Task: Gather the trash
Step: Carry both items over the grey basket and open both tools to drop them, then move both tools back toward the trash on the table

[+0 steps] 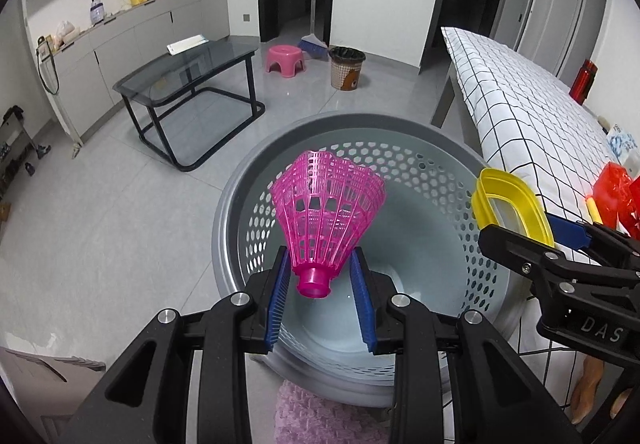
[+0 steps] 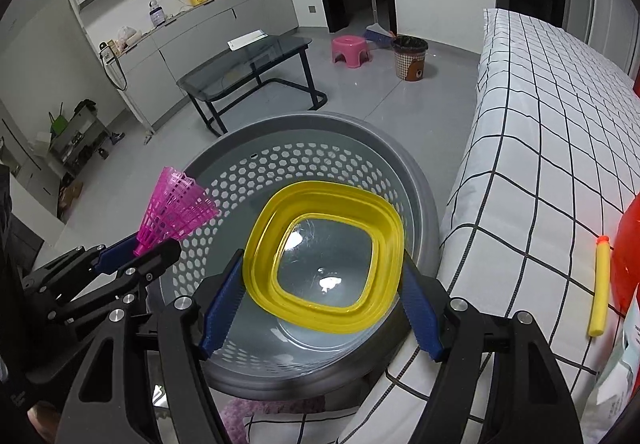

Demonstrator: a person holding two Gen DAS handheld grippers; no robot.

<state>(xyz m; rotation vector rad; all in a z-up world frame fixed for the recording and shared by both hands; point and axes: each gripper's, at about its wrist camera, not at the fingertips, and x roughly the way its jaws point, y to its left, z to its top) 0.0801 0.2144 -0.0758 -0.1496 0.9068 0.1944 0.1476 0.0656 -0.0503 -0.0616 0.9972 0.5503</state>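
Note:
My left gripper (image 1: 322, 278) is shut on a pink plastic shuttlecock (image 1: 329, 216), held by its base, skirt up, over the grey perforated basket (image 1: 256, 212). My right gripper (image 2: 322, 296) is shut on a yellow-rimmed clear lid (image 2: 324, 256), held flat over the same basket (image 2: 248, 168). In the left wrist view the lid (image 1: 508, 204) and right gripper (image 1: 560, 240) show at the right. In the right wrist view the shuttlecock (image 2: 176, 210) and left gripper (image 2: 136, 252) show at the left. The basket looks empty inside.
A bed with a checked white cover (image 2: 540, 132) lies to the right, with a yellow foam dart (image 2: 599, 286) and a red bag (image 1: 614, 196) on it. A glass table (image 1: 188, 72), pink stool (image 1: 285, 58) and brown waste bin (image 1: 346, 68) stand on the floor beyond.

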